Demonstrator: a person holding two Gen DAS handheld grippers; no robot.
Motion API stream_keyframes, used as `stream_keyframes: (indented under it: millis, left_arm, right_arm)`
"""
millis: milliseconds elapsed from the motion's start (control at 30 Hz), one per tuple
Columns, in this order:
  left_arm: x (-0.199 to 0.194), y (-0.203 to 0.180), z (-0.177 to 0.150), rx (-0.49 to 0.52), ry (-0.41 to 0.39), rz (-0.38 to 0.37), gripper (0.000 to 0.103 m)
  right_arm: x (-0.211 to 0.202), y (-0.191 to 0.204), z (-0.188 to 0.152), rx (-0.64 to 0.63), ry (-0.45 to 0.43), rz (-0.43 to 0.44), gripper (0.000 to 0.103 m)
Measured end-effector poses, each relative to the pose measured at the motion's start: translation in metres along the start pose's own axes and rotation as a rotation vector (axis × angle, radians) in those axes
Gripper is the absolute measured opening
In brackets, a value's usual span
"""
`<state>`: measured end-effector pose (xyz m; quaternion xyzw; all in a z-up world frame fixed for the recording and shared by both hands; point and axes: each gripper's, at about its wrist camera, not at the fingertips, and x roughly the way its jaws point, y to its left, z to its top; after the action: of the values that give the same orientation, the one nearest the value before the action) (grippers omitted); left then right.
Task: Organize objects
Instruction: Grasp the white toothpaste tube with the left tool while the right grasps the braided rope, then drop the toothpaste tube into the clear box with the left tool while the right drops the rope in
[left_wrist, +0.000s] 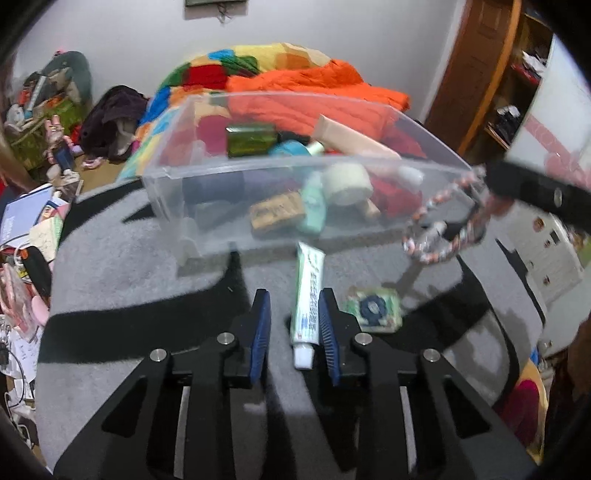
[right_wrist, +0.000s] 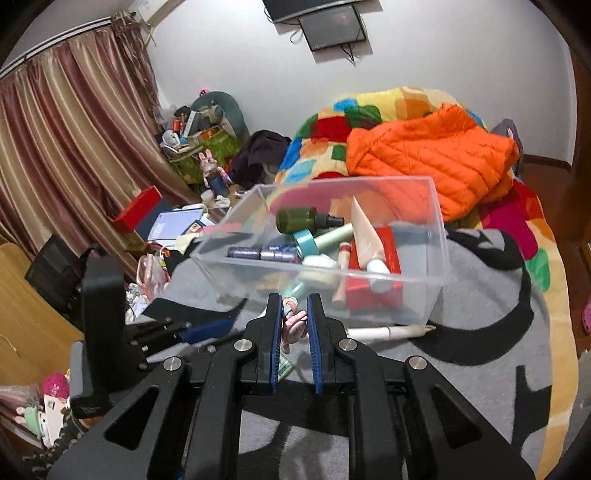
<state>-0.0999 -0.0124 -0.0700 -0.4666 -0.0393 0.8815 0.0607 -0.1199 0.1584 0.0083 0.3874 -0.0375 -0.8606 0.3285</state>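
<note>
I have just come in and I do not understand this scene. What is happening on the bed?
A person is tidying small things into a clear plastic box on a grey blanket, using two hand-held grippers. The left gripper is down around a toothpaste tube lying before the box. The right gripper is shut on a beaded bracelet, held up beside the box. A small green packet still lies on the blanket.

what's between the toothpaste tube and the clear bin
Nothing: in the left wrist view only a bare strip of grey blanket separates the toothpaste tube from the clear bin.
</note>
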Motion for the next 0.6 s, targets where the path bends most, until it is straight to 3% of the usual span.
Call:
stream_keyframes:
  millis: [167, 233, 600]
  left_arm:
    - [0.009, -0.013, -0.001, 0.062, 0.006, 0.042, 0.027]
    - [0.012, -0.014, 0.004, 0.060, 0.002, 0.041, 0.016]
    - [-0.017, 0.000, 0.002, 0.009, -0.064, 0.027, 0.015]
  right_arm:
    - [-0.005, 0.011, 0.003, -0.024, -0.008, 0.025, 0.012]
    - [-0.006, 0.015, 0.005, -0.029, -0.009, 0.038, 0.012]
    - [-0.021, 0.022, 0.013, -0.045, -0.061, 0.032, 0.012]
